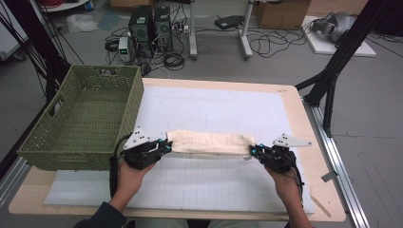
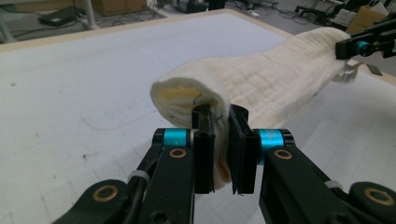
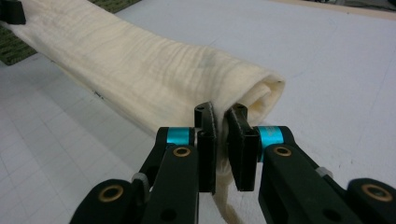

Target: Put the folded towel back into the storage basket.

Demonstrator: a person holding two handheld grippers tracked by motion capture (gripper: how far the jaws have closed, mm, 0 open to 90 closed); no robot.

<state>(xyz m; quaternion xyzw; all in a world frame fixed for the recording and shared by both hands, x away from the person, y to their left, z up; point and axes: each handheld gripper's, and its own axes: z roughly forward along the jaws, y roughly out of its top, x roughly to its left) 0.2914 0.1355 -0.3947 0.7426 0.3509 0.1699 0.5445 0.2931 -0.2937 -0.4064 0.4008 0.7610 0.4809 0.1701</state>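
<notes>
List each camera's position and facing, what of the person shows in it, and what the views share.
High view: above the person's side, facing forward and down at the table, green basket and folded cloth; both forearms enter below, left tool, right tool.
Left gripper view: on the left tool, looking along the cloth; its jaws pinch the near end.
Right gripper view: on the right tool, looking back along the cloth; its jaws pinch that end.
Shared: all show the cloth.
</notes>
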